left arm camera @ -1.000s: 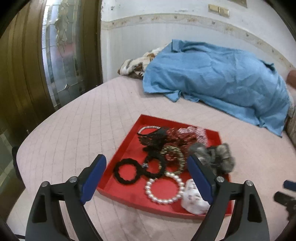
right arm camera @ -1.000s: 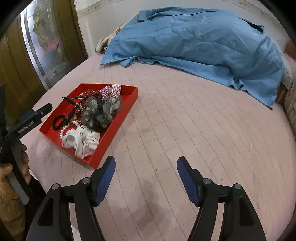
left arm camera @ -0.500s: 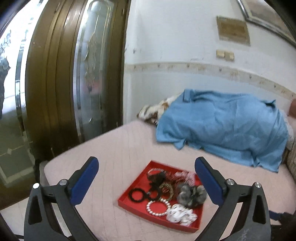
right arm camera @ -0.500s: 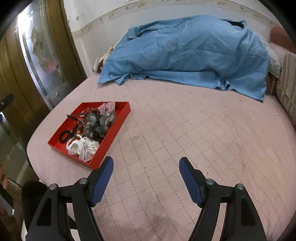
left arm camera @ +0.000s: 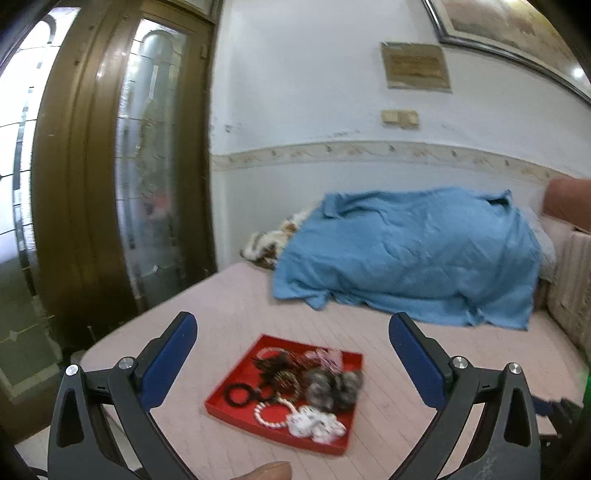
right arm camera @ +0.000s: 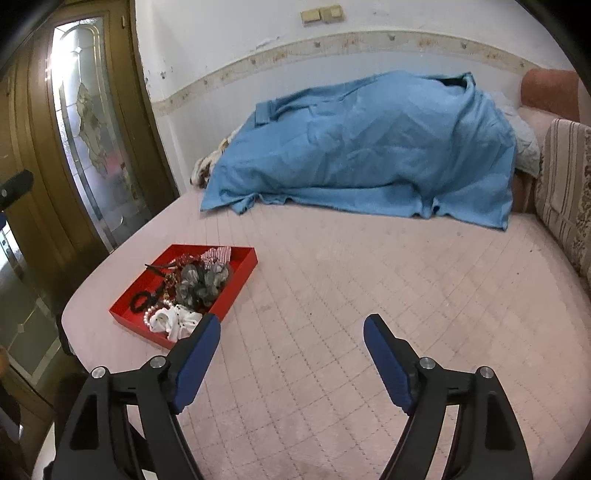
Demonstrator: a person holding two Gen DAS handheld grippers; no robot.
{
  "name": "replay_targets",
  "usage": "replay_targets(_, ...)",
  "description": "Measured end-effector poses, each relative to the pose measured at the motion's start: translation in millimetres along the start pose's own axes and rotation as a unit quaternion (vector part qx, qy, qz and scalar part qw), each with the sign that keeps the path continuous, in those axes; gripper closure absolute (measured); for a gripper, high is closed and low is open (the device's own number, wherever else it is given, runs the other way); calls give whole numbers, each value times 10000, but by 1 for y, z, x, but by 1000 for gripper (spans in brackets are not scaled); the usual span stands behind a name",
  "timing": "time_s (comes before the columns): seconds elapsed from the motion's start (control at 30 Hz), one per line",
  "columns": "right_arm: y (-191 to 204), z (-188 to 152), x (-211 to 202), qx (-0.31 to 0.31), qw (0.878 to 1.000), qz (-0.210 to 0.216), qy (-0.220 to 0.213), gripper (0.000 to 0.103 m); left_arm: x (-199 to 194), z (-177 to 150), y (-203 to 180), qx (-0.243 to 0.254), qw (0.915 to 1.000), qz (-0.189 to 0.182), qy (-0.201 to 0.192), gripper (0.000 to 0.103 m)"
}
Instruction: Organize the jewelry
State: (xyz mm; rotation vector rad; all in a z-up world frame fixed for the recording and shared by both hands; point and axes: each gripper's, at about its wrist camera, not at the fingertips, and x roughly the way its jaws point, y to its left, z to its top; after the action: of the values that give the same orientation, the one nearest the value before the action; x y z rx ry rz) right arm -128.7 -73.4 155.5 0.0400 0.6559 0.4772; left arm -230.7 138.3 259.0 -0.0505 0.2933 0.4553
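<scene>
Both grippers, left [left arm camera: 291, 328] and right [right arm camera: 291, 332], have risen from the red tray [right arm camera: 236, 284], jaws spread, empty.

A pink quilted mattress [right arm camera: 369, 295] fills the room's middle, with a blue blanket [right arm camera: 369, 147] heaped against the white wall [left arm camera: 314, 92]. A patterned border strip [left arm camera: 369, 153] runs along that wall below a light switch [left arm camera: 400, 118], a plaque [left arm camera: 415, 70] and a framed picture [left arm camera: 498, 26]. At left, daylight comes through a brown wooden door [left arm camera: 66, 184] with frosted glass.
</scene>
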Motion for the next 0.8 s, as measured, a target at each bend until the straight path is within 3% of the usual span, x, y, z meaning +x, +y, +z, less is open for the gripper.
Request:
replay_targets(0.23,-1,-8,-2,6,10000,-62,-11,16,8,-22,-16,359,9979,-180,507,0)
replay_targets(0.43,3,-14,2,-45,9999,-81,88,16,38,-56,-9,205,9887,-272,1461,0)
replay_targets(0.57,7,-18,10,-99,9997,-144,180,14,56,-77,-2,169,9807,-142,1944,0)
replay_targets(0.8,16,-27,29,-227,9985,-154,471,14,75,-100,2,200,9714,79,2363,0)
